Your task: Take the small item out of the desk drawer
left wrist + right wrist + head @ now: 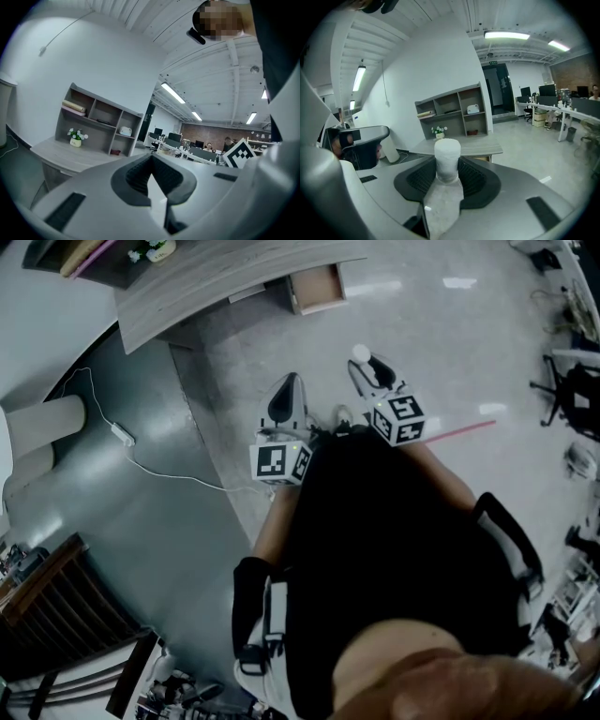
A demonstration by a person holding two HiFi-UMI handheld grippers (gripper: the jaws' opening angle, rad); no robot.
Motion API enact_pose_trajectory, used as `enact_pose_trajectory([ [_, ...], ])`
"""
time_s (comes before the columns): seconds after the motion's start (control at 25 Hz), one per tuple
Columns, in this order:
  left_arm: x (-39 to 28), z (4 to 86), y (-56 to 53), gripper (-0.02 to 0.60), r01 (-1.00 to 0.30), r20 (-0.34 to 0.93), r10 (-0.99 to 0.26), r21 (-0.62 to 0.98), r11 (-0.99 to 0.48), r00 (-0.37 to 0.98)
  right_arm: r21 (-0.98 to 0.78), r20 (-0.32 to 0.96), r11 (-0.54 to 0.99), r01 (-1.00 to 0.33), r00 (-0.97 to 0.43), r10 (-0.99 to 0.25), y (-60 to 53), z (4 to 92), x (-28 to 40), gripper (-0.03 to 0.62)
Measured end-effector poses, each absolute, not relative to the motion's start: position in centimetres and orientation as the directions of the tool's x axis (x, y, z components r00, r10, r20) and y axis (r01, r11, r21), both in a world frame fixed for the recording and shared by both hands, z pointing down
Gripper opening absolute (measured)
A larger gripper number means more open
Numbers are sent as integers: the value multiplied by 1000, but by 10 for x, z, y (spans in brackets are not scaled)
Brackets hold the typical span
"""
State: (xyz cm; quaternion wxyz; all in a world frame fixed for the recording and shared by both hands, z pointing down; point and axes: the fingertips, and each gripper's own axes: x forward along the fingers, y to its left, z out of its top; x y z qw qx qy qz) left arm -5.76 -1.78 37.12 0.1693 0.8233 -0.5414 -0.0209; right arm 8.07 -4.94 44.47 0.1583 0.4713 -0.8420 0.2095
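In the head view my right gripper (367,362) is held out in front of the person's body, shut on a small white cylinder (361,352). The right gripper view shows that cylinder (447,157) standing upright between the dark pads (474,180), which press on both its sides. My left gripper (288,390) is beside it to the left, with its jaws together and nothing in them; its pads (136,176) meet at the tips. Farther ahead stands the grey desk (216,282), its drawer (316,287) pulled open and showing a brown inside.
A white cable and power strip (122,434) lie on the dark floor at left, near a pale cylindrical bin (42,423). Dark wooden chairs (56,615) stand at lower left, an office chair (572,395) at right. On the desk are a shelf unit (96,124) and a flower pot (75,138).
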Motion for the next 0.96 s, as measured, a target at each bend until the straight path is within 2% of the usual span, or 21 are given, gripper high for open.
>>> enact_pose_trajectory([
  [0.96,-59,371,5,-2,-878,138,-893,301,-374,428,-196,437,476,-857,-511,-740,-24,437,71,147],
])
